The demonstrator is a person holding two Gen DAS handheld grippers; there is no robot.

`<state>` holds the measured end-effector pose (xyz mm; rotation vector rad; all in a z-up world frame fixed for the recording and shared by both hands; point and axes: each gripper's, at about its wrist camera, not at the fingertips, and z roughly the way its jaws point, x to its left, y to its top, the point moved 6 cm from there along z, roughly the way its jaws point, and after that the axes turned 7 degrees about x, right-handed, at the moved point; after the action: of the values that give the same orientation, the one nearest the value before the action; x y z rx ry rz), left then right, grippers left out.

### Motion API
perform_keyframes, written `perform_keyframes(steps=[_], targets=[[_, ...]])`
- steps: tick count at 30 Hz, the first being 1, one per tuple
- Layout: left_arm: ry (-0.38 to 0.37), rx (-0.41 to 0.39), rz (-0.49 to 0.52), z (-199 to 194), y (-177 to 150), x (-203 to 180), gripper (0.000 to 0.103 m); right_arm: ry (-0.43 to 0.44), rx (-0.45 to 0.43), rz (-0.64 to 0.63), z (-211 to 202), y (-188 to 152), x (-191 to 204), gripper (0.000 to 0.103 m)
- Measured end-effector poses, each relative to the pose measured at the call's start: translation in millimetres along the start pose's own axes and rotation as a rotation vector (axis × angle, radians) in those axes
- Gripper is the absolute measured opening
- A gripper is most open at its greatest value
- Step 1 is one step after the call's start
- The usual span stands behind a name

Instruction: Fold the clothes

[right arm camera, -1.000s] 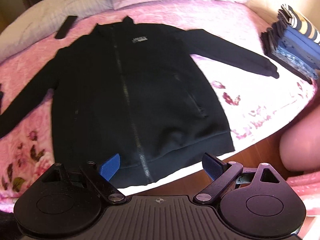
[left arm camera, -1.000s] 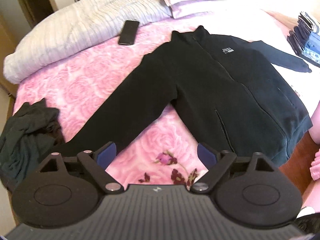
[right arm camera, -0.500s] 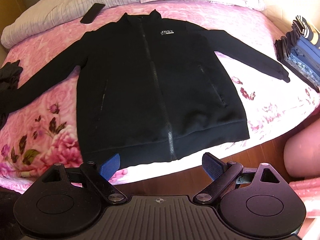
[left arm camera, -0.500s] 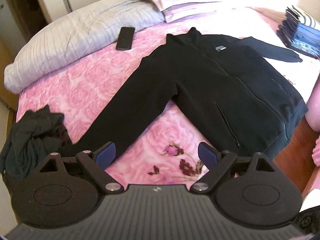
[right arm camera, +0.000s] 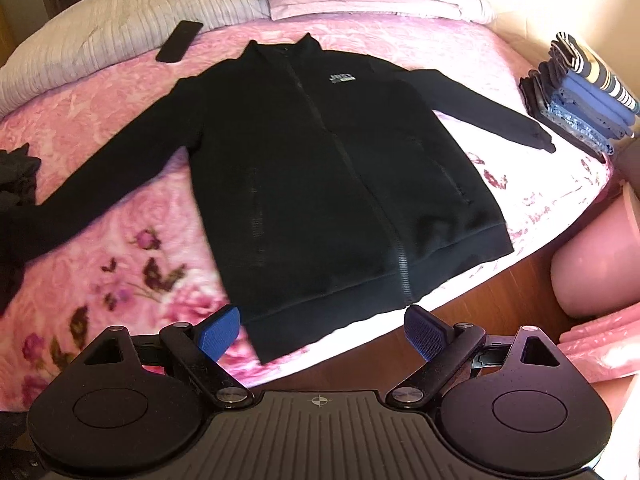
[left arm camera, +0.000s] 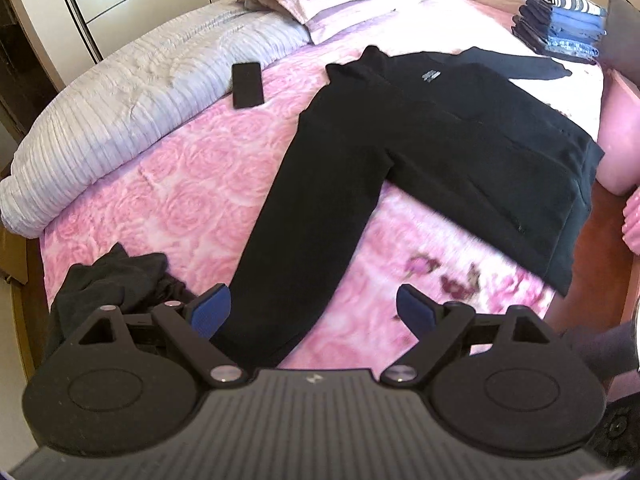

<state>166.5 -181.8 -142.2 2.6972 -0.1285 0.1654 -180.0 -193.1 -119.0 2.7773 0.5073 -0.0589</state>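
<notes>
Left wrist: left gripper (left arm camera: 312, 310) jaws wide apart, nothing between, above end of jacket (left arm camera: 440, 140) sleeve. Jacket flat on pink bedspread (left arm camera: 192, 184), front up. Dark crumpled garment (left arm camera: 108, 284) just beside sleeve end. Phone (left arm camera: 248, 85) near grey quilt (left arm camera: 132, 92).

Right wrist: right gripper (right arm camera: 322, 332) jaws spread wide, empty, over jacket (right arm camera: 320, 168) hem at bed edge. Sleeves splayed out. Folded stack (right arm camera: 584, 100) far right, apart from cuff.

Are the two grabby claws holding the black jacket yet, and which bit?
No, nothing is held. The left gripper and right gripper are both open and empty, above the black zip-up fleece jacket spread flat on the pink rose-patterned bedspread.
</notes>
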Motion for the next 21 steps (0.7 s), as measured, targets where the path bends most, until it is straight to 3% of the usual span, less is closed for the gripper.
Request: perform_keyframes(steps=[8,12,21], targets=[[0.007,0.004,-0.021,0,-26,36,0.088,0.006,-0.017,-0.056,-2,6,48,0.092],[0.068,0.012,0.007,-4,-47,54,0.088,0.052,-0.062,-0.122,2,12,73,0.092],[0.170,0.049,-0.011,-15,-101,99,0.088,0.304,-0.173,-0.567,36,10,227,0.091]])
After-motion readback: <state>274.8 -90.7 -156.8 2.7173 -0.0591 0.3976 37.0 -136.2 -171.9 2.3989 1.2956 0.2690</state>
